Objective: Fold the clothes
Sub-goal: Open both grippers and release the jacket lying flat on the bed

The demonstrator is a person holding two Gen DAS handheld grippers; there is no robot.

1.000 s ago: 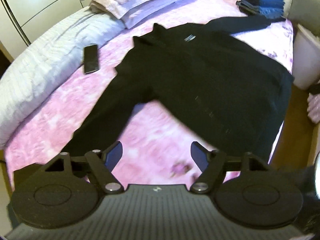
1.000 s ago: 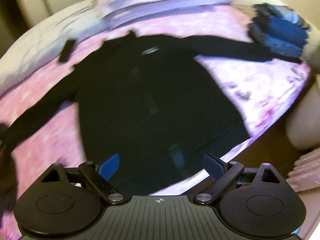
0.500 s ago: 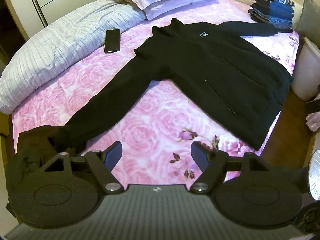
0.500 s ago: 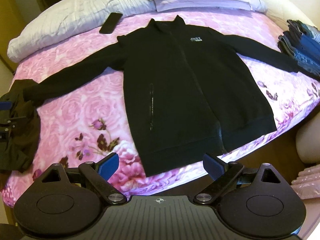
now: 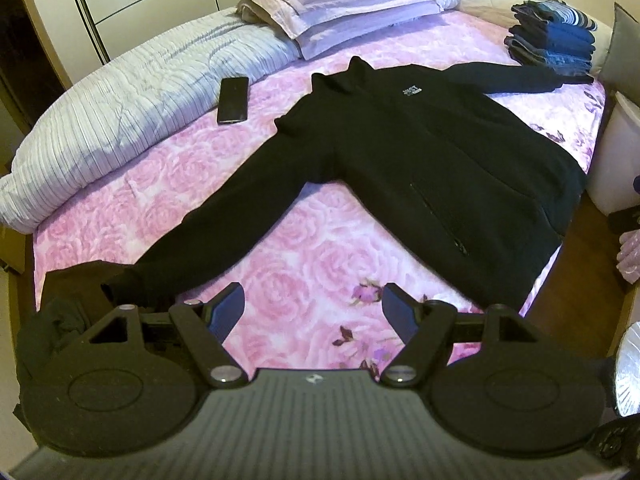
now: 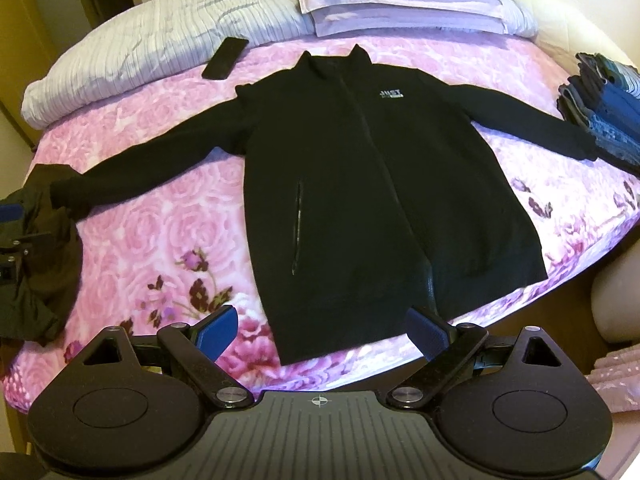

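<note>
jacket: black zip jacket [image 6: 372, 200] lies flat, front up, on the bed [image 6: 160, 240] with its pink rose cover; both sleeves spread out, collar toward the pillows [image 6: 400, 4]
my left gripper: [image 5: 314, 312] jaws wide apart, nothing between them, above the bedcover near the cuff of one sleeve
my right gripper: [image 6: 320, 330] jaws wide apart, holding nothing, above the jacket's bottom hem
phone: dark phone [image 5: 233, 100] on the cover beside the rolled striped quilt [image 5: 132, 120]
folded stack: blue clothes [image 5: 554, 38] piled at the other sleeve's end
dark heap: crumpled dark garment [image 6: 36, 256] at the bed edge, touching the sleeve cuff
</note>
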